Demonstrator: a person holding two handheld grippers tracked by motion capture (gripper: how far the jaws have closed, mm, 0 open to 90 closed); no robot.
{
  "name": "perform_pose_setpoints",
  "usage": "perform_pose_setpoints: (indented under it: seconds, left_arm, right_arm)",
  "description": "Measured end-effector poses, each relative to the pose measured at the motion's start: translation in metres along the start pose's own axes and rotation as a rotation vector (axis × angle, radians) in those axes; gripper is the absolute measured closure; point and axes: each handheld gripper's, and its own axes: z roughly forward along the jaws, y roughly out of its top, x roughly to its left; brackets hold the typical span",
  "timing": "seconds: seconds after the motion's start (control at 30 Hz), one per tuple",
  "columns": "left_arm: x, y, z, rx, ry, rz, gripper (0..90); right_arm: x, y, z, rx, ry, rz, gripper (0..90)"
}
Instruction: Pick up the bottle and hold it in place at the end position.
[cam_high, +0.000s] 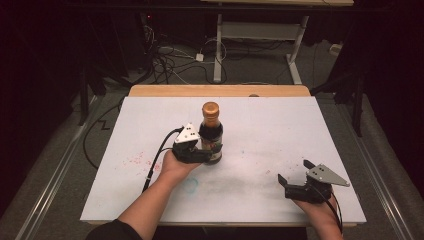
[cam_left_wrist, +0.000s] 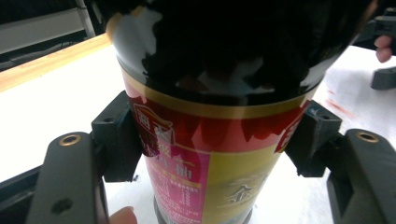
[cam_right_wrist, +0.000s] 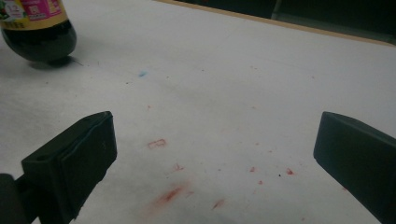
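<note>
A dark sauce bottle with a gold cap and a red, pink and yellow label stands upright near the middle of the white table top. My left gripper is shut on the bottle's lower body, its pads pressing both sides of the label. At the front right, my right gripper rests open with nothing between its jaws. From that gripper's view the bottle's base sits at the far upper left, tilted in the picture.
Red smears and a blue speck mark the white board. A wooden strip edges the far side. Beyond it stand a desk frame and a tangle of cables on the floor.
</note>
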Motion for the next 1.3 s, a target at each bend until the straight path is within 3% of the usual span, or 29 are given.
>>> perform_pose_setpoints:
  seconds: [0.07, 0.1, 0.23, 0.73, 1.3]
  left_arm:
    - [0.003, 0.001, 0.007, -0.004, -0.002, 0.001, 29.4]
    - [0.006, 0.001, 0.006, 0.073, -0.027, 0.036, 29.4]
    - [0.012, 0.001, 0.017, 0.085, -0.012, 0.042, 29.4]
    - [0.024, -0.001, 0.043, 0.079, -0.007, 0.036, 29.3]
    - [0.026, -0.003, 0.044, 0.079, -0.021, 0.040, 28.3]
  right_arm:
    - [0.000, 0.000, 0.000, 0.000, 0.001, 0.000, 0.6]
    - [0.000, 0.000, 0.000, -0.001, 0.000, -0.001, 0.5]
    - [-0.001, 0.000, -0.001, -0.005, 0.000, -0.002, 0.6]
    - [-0.001, 0.000, -0.001, -0.005, 0.003, 0.004, 0.6]
    - [0.001, -0.001, -0.001, -0.002, 0.008, 0.007, 0.6]
